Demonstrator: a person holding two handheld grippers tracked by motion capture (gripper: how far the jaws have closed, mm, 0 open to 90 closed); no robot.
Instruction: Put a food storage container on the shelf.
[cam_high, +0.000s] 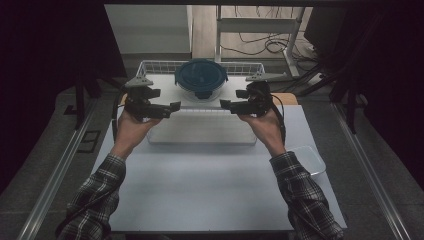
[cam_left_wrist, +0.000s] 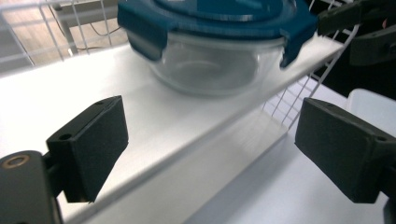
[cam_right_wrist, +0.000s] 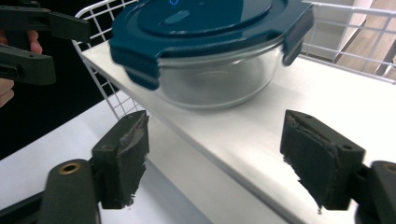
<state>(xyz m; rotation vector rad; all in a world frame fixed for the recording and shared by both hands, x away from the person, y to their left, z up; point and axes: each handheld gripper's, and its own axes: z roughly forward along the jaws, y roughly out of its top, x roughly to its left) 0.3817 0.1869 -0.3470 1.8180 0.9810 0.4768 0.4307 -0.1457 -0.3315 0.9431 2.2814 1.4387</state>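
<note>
Between the wide-open left hand-held gripper (cam_high: 176, 105) and wide-open right hand-held gripper (cam_high: 223, 103), slightly beyond them, sits the blue-lidded glass container (cam_high: 201, 77), untouched.

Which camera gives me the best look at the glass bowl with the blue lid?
The right gripper view: the glass bowl is near and sharp, lid clips and clear wall showing. The left gripper view has it close but cut off at the top; the high view shows mostly its lid, from far off.

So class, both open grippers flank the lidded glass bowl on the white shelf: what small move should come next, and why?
Probably ease both grippers inward toward the glass bowl. The left gripper and right gripper stand open and empty on either side, just in front of it, touching nothing. The blue lid sits on the bowl with side clips down, facing the jaws.
</note>
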